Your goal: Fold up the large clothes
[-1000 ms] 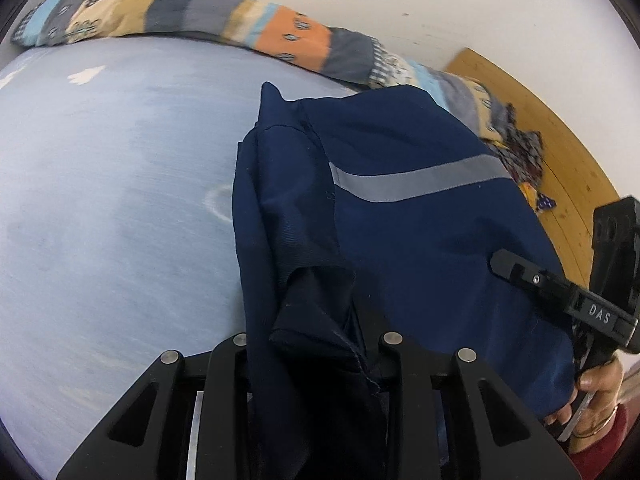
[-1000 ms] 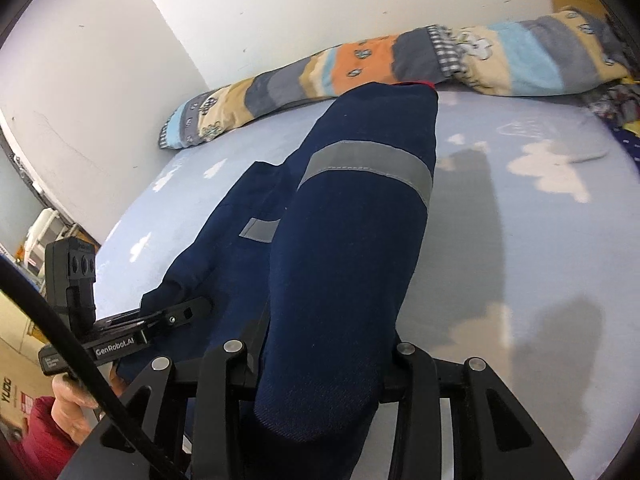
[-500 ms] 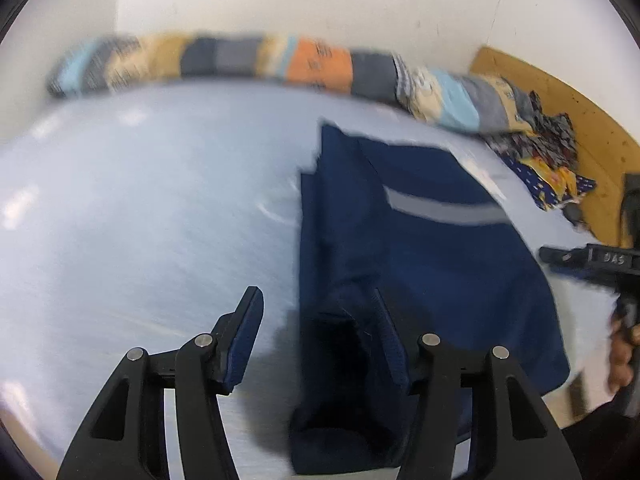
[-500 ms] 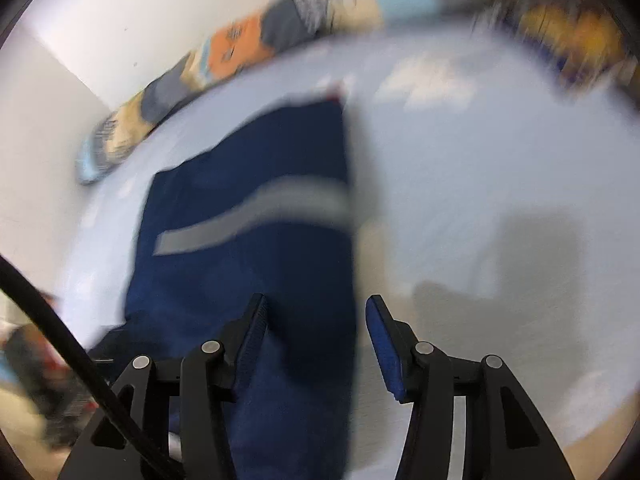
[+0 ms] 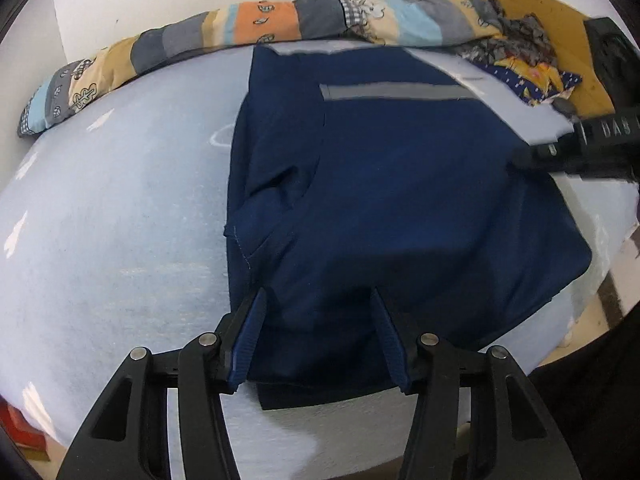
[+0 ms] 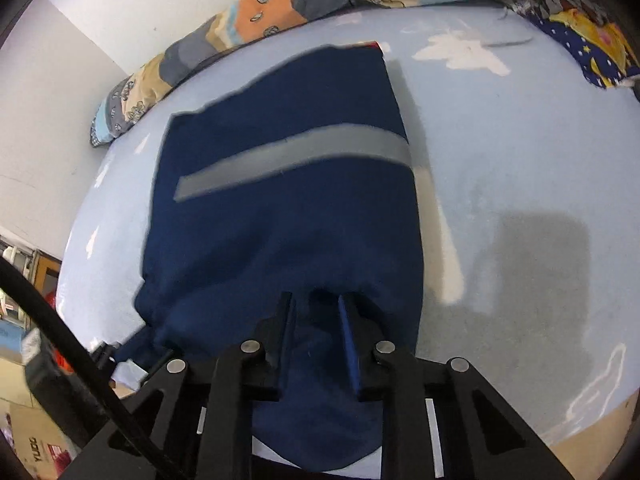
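A navy garment (image 5: 392,184) with a grey reflective stripe (image 5: 396,92) lies folded on the pale blue bed (image 5: 112,208). My left gripper (image 5: 318,340) is open, its blue pads either side of the garment's near edge, holding nothing. In the right wrist view the same garment (image 6: 280,208) with its stripe (image 6: 292,156) fills the middle. My right gripper (image 6: 318,340) stands a little open over the near end of the cloth, with fabric between the fingers. The right gripper also shows at the right edge of the left wrist view (image 5: 576,152).
A patchwork bolster (image 5: 256,28) runs along the white wall at the back of the bed. A heap of patterned cloth (image 5: 528,64) and a wooden board (image 5: 520,4) are at the far right. Boxes (image 6: 36,452) stand on the floor at left.
Both grippers have let go of the garment and opened. The lifted cloth has dropped flat onto the bed as a folded rectangle. Both grippers have pulled back toward the near edge.
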Demonstrator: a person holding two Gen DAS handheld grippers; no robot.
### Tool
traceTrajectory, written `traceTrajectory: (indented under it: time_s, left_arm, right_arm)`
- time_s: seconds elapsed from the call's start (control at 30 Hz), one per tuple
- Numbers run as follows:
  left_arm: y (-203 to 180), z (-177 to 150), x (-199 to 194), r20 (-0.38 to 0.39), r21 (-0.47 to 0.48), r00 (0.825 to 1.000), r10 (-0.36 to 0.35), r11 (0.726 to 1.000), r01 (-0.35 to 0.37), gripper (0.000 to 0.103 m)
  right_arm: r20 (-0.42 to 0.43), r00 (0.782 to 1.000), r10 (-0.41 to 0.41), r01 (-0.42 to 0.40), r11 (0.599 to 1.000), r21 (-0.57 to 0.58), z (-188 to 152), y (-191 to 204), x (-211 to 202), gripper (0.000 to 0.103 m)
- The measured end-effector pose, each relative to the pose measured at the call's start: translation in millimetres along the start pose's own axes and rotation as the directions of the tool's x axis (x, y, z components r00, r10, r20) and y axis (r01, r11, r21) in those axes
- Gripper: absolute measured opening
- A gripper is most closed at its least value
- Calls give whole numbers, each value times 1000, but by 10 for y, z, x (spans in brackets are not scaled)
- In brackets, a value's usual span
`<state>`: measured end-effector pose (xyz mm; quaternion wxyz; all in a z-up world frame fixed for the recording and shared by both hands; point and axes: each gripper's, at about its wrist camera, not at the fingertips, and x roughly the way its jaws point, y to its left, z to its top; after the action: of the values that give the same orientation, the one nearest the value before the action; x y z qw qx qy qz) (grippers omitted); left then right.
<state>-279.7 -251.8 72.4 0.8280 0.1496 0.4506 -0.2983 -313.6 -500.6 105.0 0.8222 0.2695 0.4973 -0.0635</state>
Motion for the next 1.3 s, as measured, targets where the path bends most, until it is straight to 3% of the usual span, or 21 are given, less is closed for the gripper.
traceTrajectory:
  time_s: [0.13, 0.2, 0.27, 0.4, 0.57, 0.7, 0.87, 1.07, 1.3]
  left_arm:
    - [38, 158, -279, 108, -12, 993, -45, 999, 47, 53]
    - [-12, 428, -363, 152, 15, 988, -27, 1000, 25, 55]
    - [9, 787, -301, 134, 22, 990, -34, 999, 31, 56]
    - [92, 1485, 194, 72, -32, 997, 7, 999, -4, 59]
    - [191, 1828, 1061, -73, -106, 995, 62, 992, -70, 59]
    - [143, 1824, 1118, -64, -94, 995, 77, 992, -83, 63]
    - [58, 1656, 609, 37, -80, 999, 38, 996, -35, 63]
    - [-40, 1068, -6, 123, -20, 990, 72, 997, -70, 63]
    - [-49, 281, -269, 127, -40, 986, 110, 994, -106, 63]
  right_arm:
    - [121, 993, -3, 9, 999, -53, 361, 190, -174, 25]
    - [157, 988, -6, 17, 998, -65, 645, 181, -121, 33]
    - [176, 982, -61, 72, 996, -58, 920, 91, -2, 35]
    - [140, 988, -69, 69, 998, 2, 1234, -158, 398, 35]
    - [65, 996, -60, 57, 998, 35, 1311, -344, 634, 38]
    - [60, 997, -39, 37, 999, 38, 1342, -378, 588, 39]
    - [121, 993, -8, 13, 999, -37, 1226, -150, 167, 39]
    - [189, 982, -4, 32, 989, -143, 507, 187, -498, 48]
    - [157, 987, -45, 64, 990, -123, -511, 89, -550, 46]
